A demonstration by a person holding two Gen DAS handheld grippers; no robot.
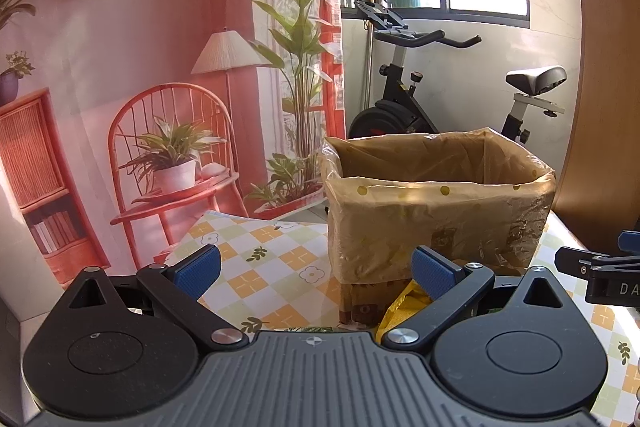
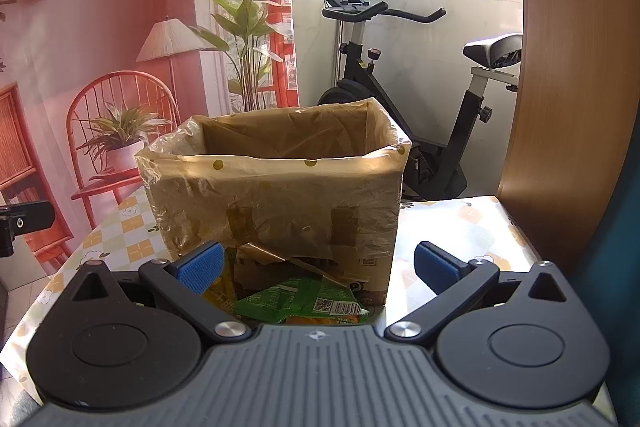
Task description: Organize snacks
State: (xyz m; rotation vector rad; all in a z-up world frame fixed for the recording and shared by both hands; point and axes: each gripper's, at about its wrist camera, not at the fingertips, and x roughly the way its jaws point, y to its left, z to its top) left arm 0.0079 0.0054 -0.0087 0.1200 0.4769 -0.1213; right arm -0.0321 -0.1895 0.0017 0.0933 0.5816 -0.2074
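A cardboard box (image 1: 436, 211) lined with a clear plastic bag stands on the checkered tablecloth (image 1: 260, 259); it also shows in the right wrist view (image 2: 276, 195). My left gripper (image 1: 316, 269) is open and empty, in front of the box and a little to its left. A yellow snack packet (image 1: 404, 303) lies by its right finger. My right gripper (image 2: 318, 265) is open and empty, just in front of the box. A green snack packet (image 2: 304, 301) and a yellow one (image 2: 222, 287) lie on the table below its fingers. The box's inside is hidden.
An exercise bike (image 2: 400, 87) stands behind the table by the window. A wooden panel (image 2: 568, 67) rises at the table's right. A printed backdrop (image 1: 140, 67) hangs at the left. The right gripper's body shows at the right edge of the left wrist view (image 1: 600, 275).
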